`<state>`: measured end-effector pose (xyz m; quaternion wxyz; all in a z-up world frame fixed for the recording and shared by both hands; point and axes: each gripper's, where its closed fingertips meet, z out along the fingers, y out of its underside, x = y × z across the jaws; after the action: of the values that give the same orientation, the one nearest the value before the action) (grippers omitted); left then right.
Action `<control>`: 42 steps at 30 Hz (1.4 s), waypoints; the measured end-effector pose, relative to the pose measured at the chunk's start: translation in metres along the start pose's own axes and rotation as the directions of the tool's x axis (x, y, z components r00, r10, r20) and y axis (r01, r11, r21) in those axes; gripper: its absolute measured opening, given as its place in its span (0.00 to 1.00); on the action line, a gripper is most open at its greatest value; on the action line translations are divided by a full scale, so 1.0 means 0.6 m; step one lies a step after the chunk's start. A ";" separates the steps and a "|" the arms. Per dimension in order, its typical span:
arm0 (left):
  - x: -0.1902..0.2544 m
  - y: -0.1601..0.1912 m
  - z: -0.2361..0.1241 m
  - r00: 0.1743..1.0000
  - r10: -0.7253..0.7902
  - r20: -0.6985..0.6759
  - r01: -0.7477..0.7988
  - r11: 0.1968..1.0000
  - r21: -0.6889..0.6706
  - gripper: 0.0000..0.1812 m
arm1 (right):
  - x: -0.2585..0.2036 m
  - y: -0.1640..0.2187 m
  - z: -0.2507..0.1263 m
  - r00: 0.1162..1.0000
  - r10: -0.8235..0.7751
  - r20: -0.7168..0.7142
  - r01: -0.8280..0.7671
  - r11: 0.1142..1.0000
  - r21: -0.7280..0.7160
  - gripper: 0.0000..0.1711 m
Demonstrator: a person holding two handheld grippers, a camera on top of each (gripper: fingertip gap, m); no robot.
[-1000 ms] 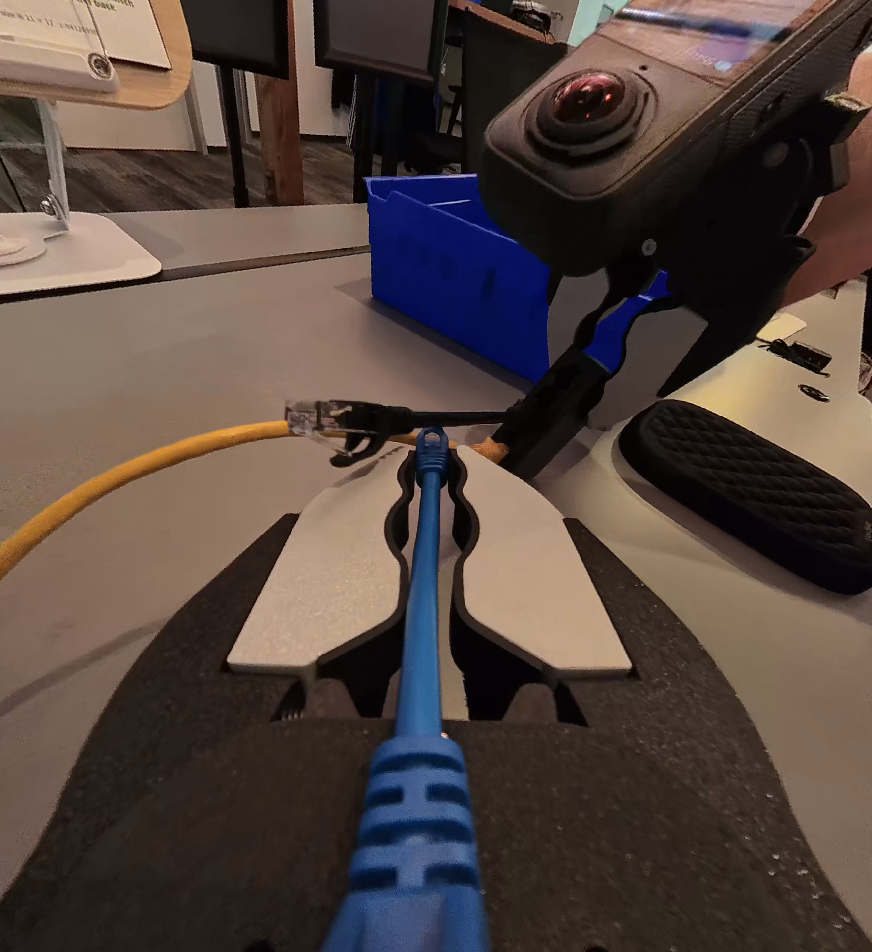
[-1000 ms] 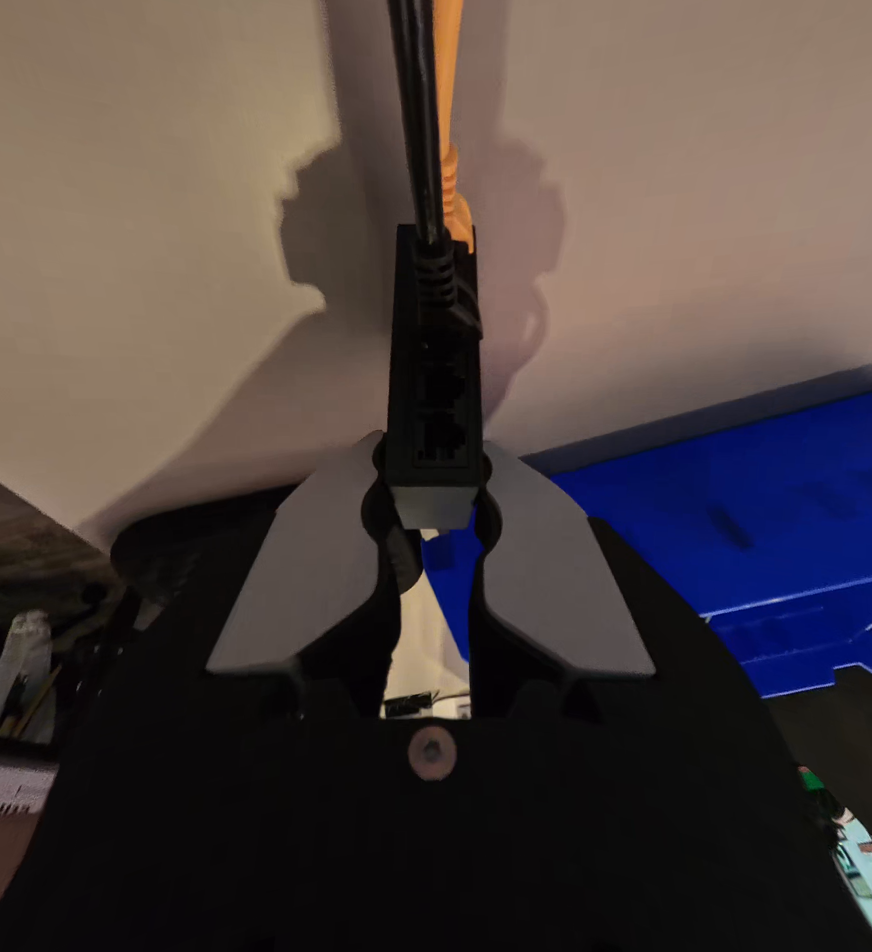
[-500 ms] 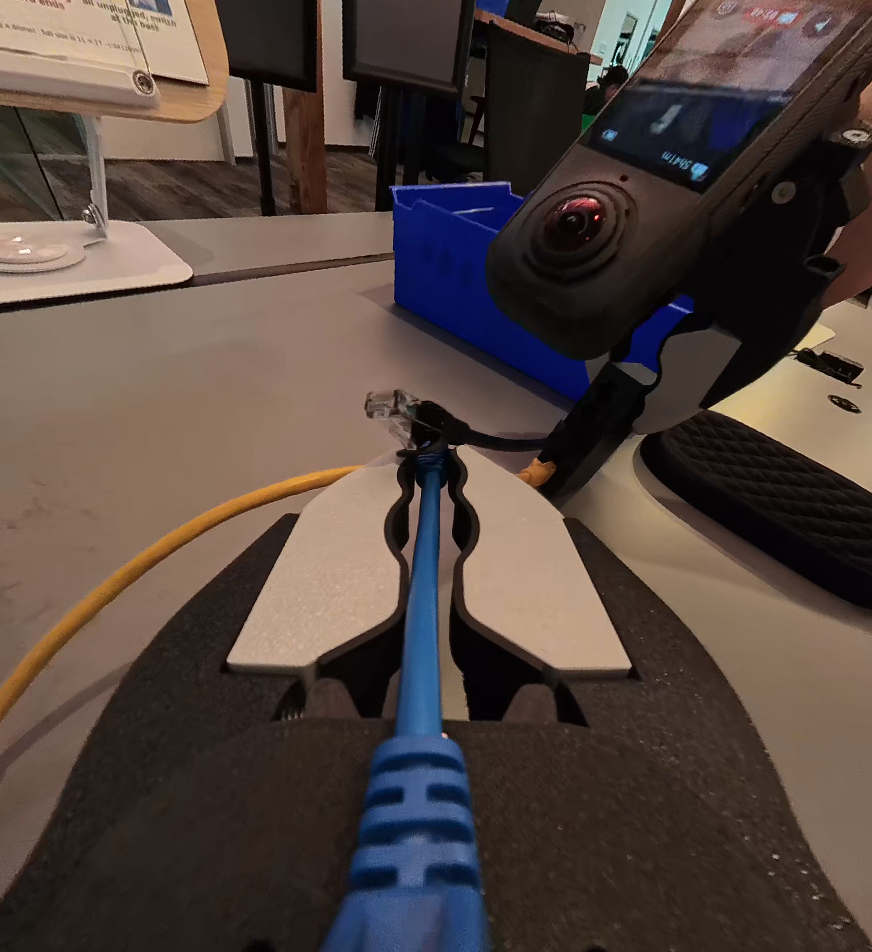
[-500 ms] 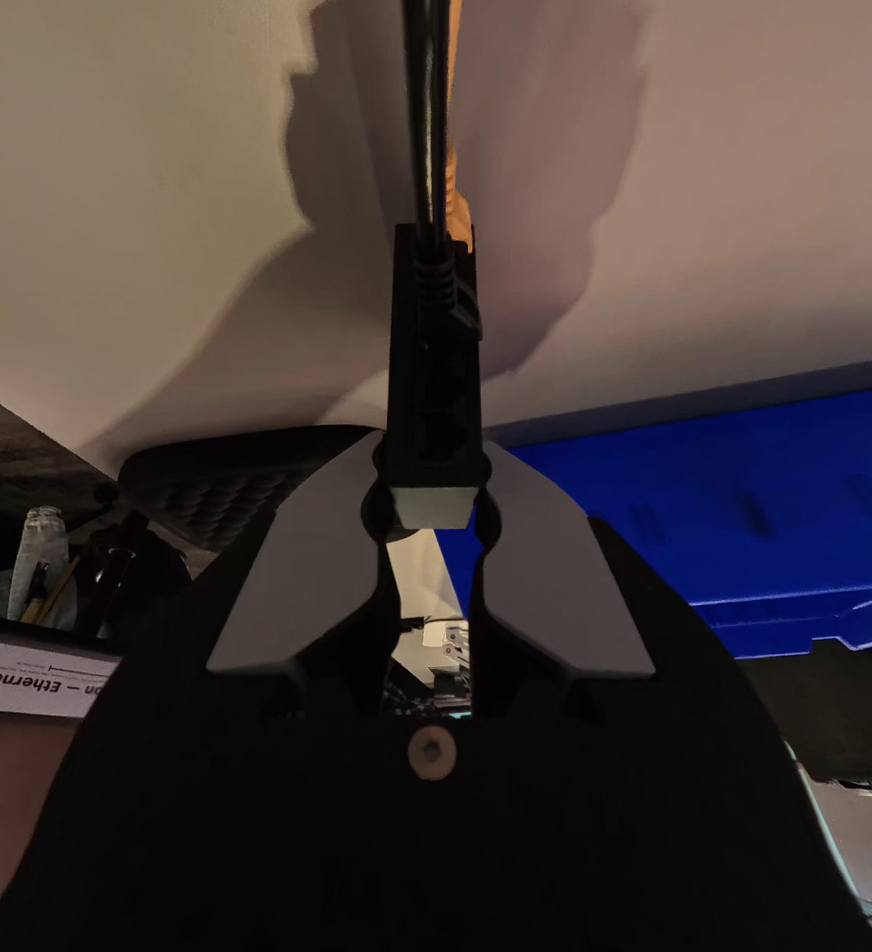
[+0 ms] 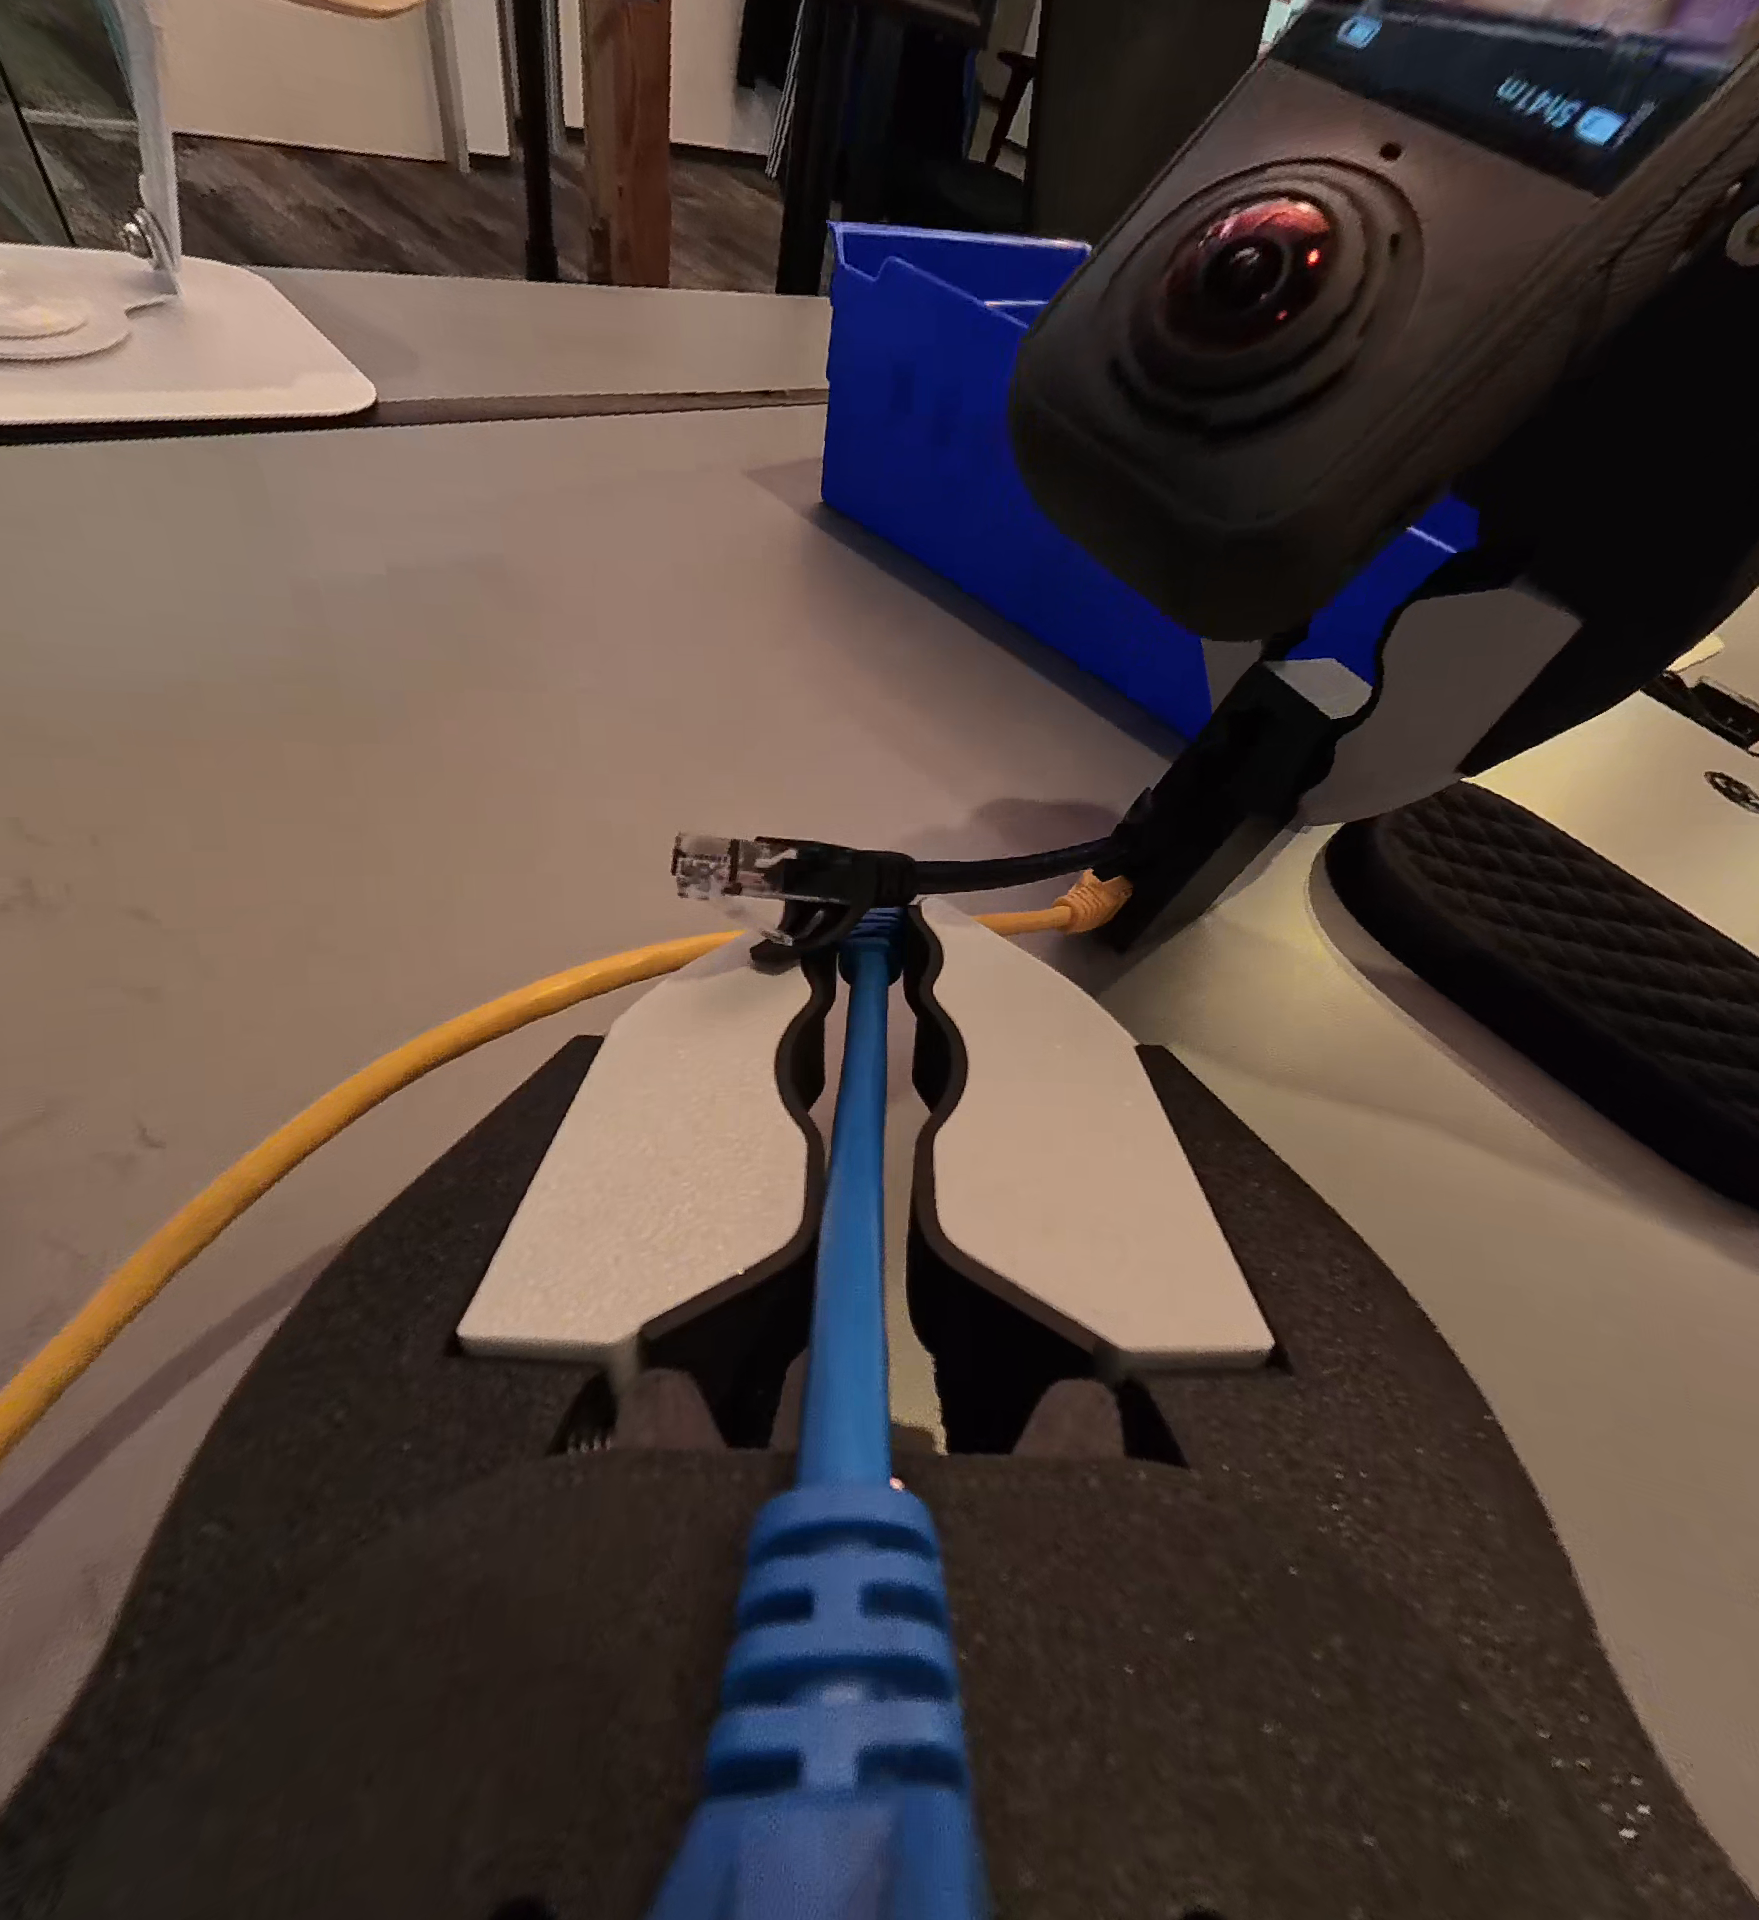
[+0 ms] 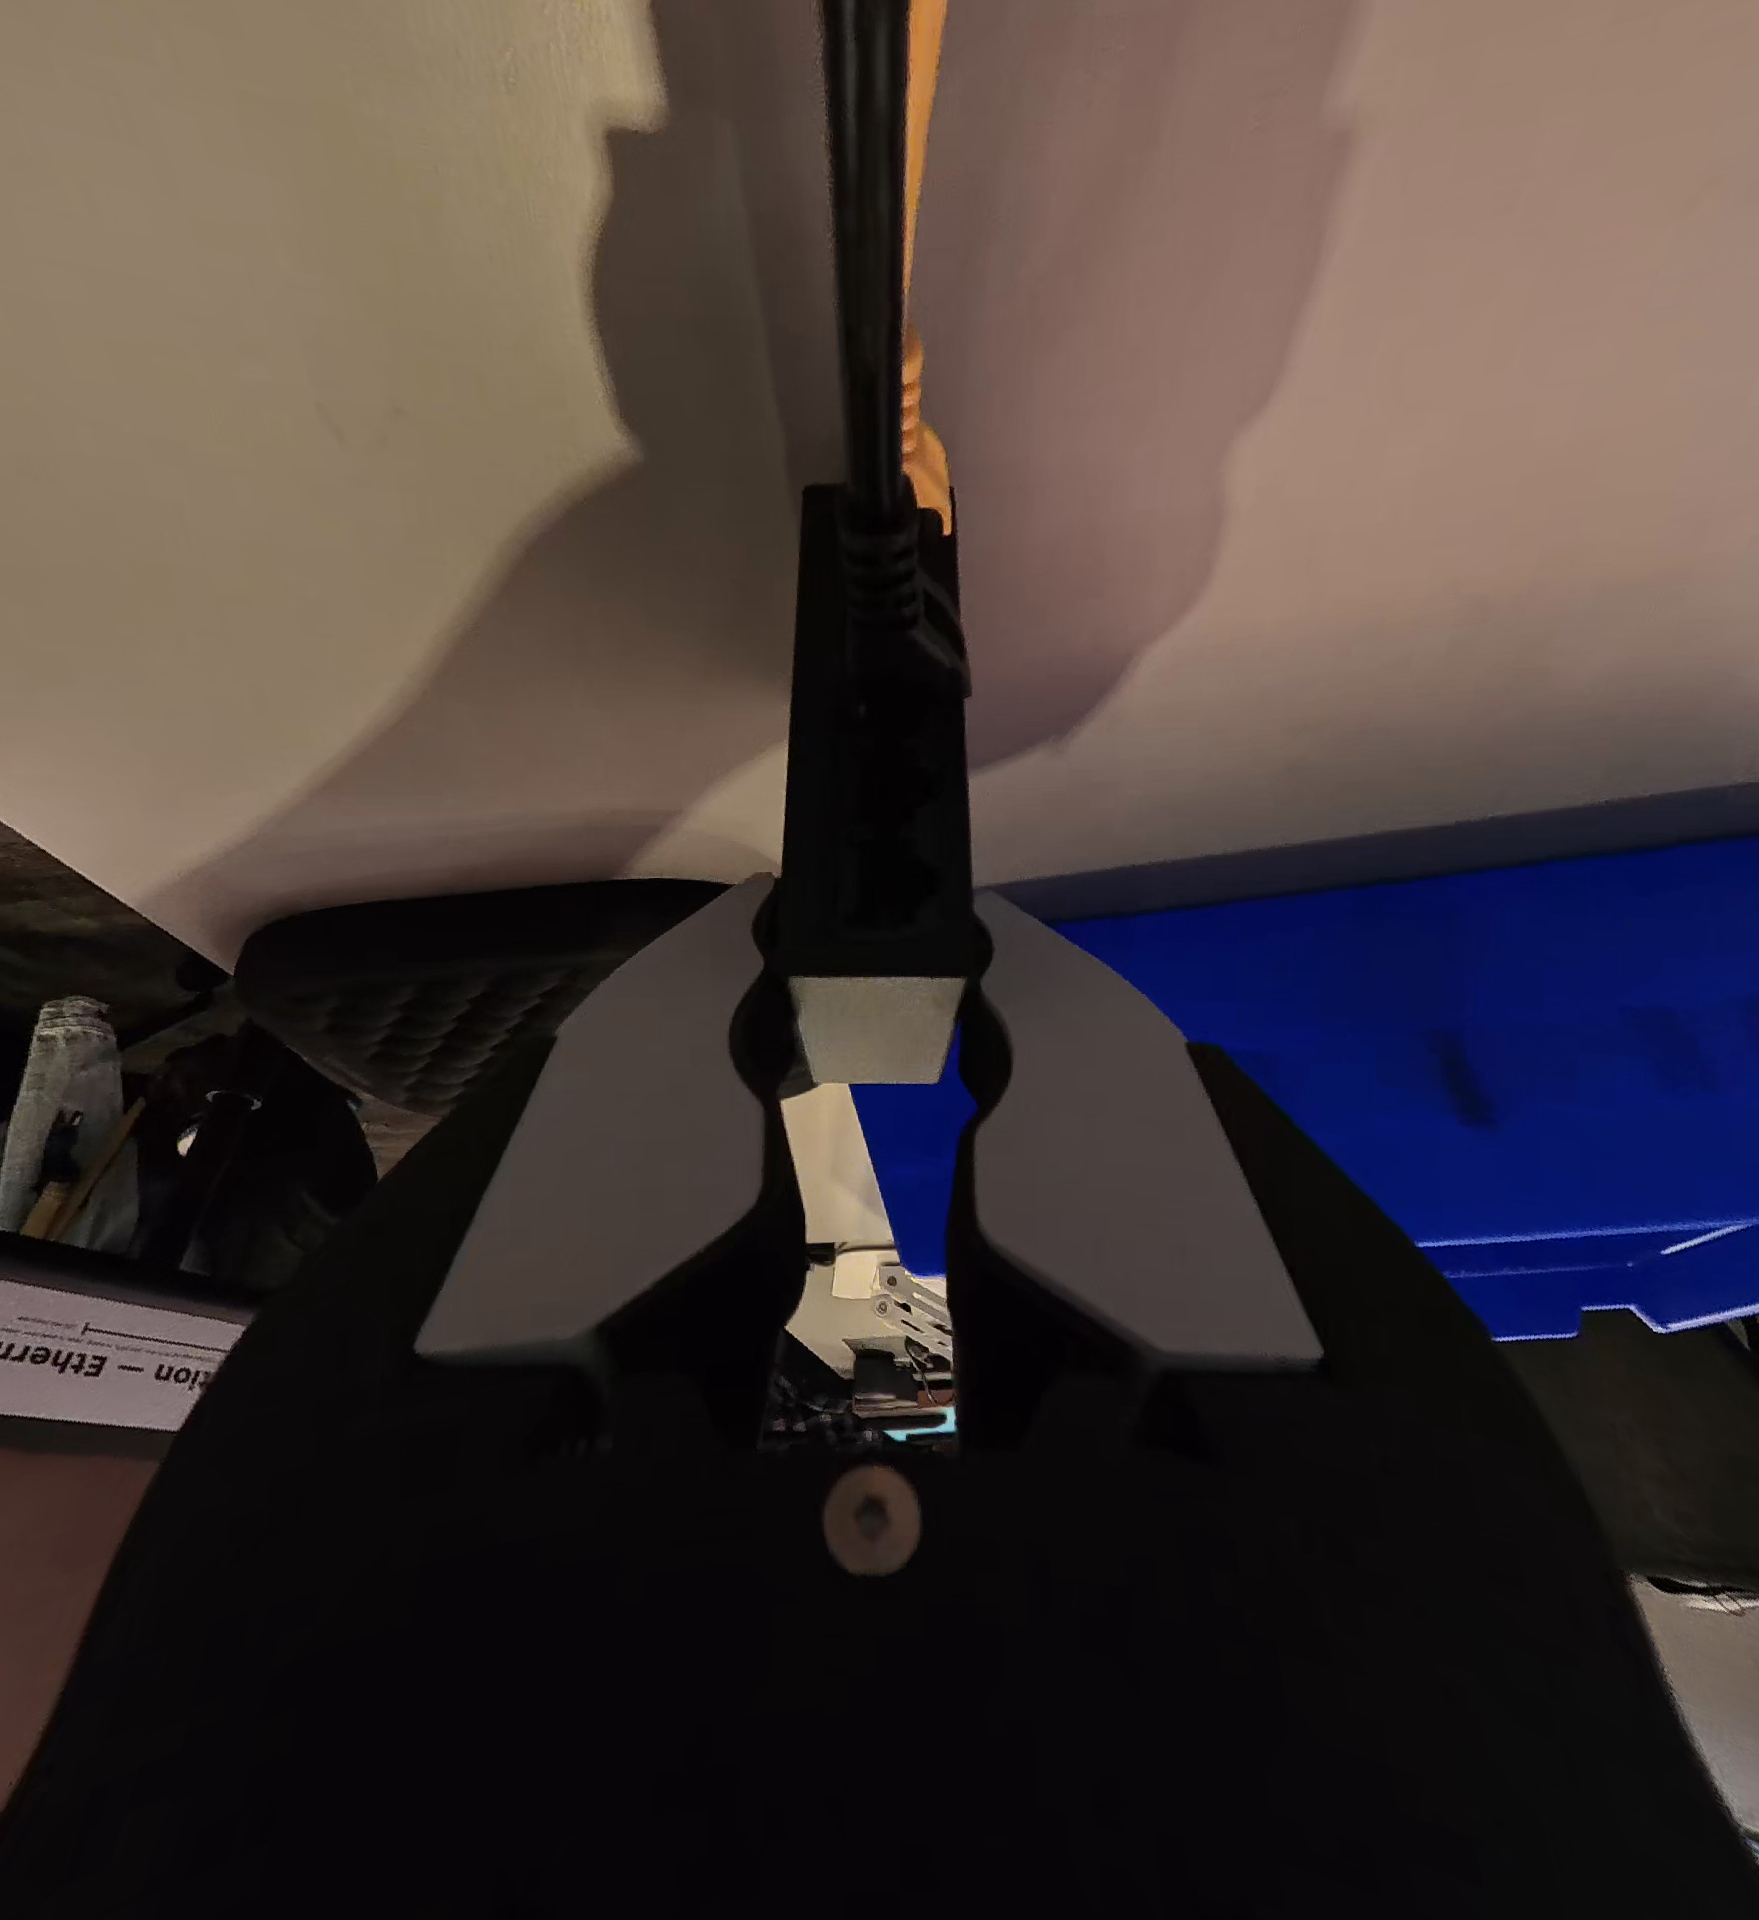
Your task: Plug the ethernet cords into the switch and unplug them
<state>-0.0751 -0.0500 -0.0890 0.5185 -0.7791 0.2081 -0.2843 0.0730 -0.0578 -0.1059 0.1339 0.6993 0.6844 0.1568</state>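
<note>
You're working in what looks like an office or shared workspace. A broad grey desk (image 5: 439,644) fills the middle of the left wrist view, with a blue plastic bin (image 5: 968,457) at upper centre and a black quilted wrist rest (image 5: 1602,997) at right. At the top, dark chair and table legs (image 5: 542,135) stand on wood-look flooring (image 5: 335,208), beside a white stand base (image 5: 127,353) at upper left.

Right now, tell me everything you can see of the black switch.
The switch is a narrow black box, plastic by its look, with a pale grey end face. The right tongs are shut on that end, tilting it down so its far corner meets the grey table. A black cord and a yellow cord are plugged in at its low end; nearer ports look empty.
</note>
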 end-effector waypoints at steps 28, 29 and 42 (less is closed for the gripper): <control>0.006 0.002 0.001 0.999 0.044 0.006 -0.044 0.999 0.001 0.06 | 0.002 -0.036 -0.005 0.999 0.051 0.002 -0.050 0.968 0.247 0.21; 0.006 0.002 0.001 0.999 0.045 0.006 -0.045 0.999 0.000 0.06 | 0.003 -0.037 -0.006 0.999 0.052 0.002 -0.051 0.964 0.260 0.21; 0.010 0.002 0.001 0.998 0.069 0.010 -0.069 0.998 0.005 0.06 | -0.002 -0.044 -0.006 0.997 0.075 0.023 -0.078 0.922 0.379 0.29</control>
<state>-0.0705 -0.0538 -0.0887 0.5312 -0.7713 0.2317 -0.2631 0.0476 -0.0584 -0.1131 -0.0073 0.7387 0.6735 0.0238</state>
